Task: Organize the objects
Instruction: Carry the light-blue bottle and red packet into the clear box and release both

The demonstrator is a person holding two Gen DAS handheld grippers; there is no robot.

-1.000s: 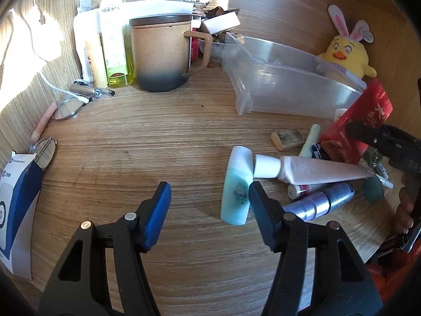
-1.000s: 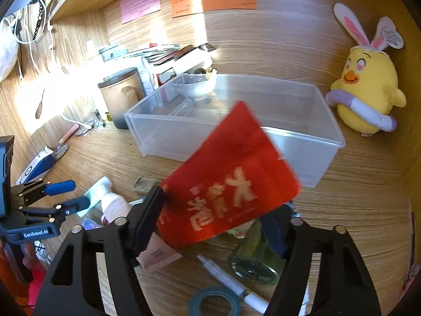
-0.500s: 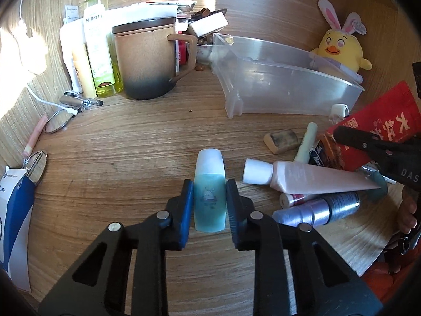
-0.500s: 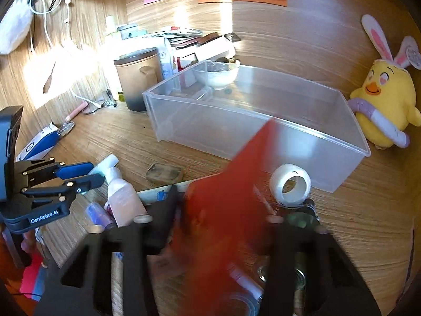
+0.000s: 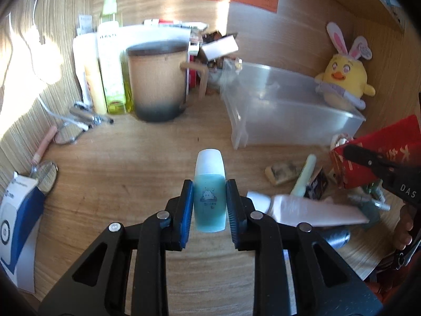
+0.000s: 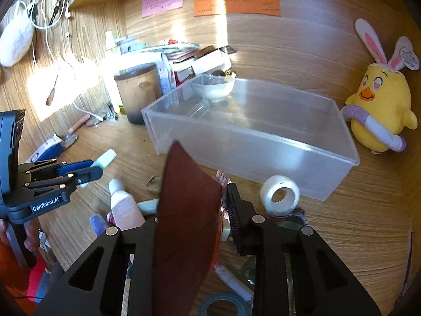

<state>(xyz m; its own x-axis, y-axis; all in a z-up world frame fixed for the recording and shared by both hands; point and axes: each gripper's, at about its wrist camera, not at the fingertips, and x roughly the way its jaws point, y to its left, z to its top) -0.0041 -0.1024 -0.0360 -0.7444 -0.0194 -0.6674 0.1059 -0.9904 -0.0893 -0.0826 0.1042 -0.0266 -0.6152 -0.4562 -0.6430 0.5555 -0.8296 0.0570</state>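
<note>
My left gripper (image 5: 209, 205) is shut on a small blue bottle (image 5: 209, 200) with a white cap and holds it above the wooden desk; it also shows in the right wrist view (image 6: 86, 172). My right gripper (image 6: 202, 210) is shut on a red paper packet (image 6: 188, 216) that stands edge-on between the fingers and hides the left finger. The packet also shows in the left wrist view (image 5: 381, 152). A clear plastic bin (image 6: 252, 137) stands behind, with nothing on its floor that I can see; it also shows in the left wrist view (image 5: 286, 110).
A pink tube (image 5: 310, 209), a pale green stick (image 5: 305, 176), a tape roll (image 6: 280, 194) and other small items lie in front of the bin. A brown mug (image 5: 158, 79), bottles (image 5: 110, 60) and boxes stand at the back left. A yellow plush chick (image 6: 381, 108) sits right of the bin.
My left gripper closed on the blue bottle and lifted it off the desk. My right gripper turned the red packet edge-on and raised it.
</note>
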